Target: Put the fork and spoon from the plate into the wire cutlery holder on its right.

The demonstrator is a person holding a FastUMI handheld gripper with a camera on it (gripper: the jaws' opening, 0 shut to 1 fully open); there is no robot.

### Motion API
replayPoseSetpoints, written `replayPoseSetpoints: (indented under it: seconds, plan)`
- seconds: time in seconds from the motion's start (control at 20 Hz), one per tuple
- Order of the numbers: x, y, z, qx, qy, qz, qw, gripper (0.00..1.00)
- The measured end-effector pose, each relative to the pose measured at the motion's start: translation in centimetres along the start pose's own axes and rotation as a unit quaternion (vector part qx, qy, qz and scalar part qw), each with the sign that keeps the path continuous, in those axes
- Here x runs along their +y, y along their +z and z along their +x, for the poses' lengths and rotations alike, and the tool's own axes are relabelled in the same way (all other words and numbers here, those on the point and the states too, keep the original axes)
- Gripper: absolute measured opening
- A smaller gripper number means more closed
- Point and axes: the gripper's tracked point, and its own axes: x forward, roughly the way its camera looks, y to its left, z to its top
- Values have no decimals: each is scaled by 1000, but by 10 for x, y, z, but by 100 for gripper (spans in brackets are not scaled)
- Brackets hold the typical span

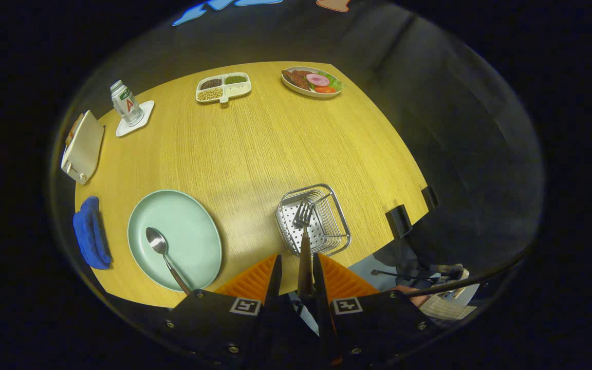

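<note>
Overhead, tool (296,280) clamped on fork (303,226) above wire holder (313,220), handle end hidden between fingers.

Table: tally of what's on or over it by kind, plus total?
Cutlery: 2, fork held in the shut hand-held gripper, spoon
Dishes: 3, green plate, divided tray, food plate
Wire cutlery holder: 1
Bottle: 1
Coaster: 1
Blue cloth: 1
Beige holder: 1
Total: 10
</note>
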Motion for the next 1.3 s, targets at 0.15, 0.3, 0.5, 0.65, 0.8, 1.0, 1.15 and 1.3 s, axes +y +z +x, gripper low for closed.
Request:
replayPoseSetpoints:
  seconds: [0.15,0.3,0.5,0.65,0.8,1.0,1.15,1.3]
  plan:
    - [-3,1,-6,-2,-7,0,1000,36]
    - [-4,3,-13,-7,-12,1,1000,36]
    - [-4,14,-32,-26,-21,-4,999,36]
    - [0,25,-48,-48,-27,-20,998,37]
    - [15,38,-66,-74,-29,-55,995,36]
    - [59,40,-75,-95,-2,-111,989,36]
    - [93,27,-68,-91,24,-156,983,36]
    - [124,9,-60,-83,44,-205,974,36]
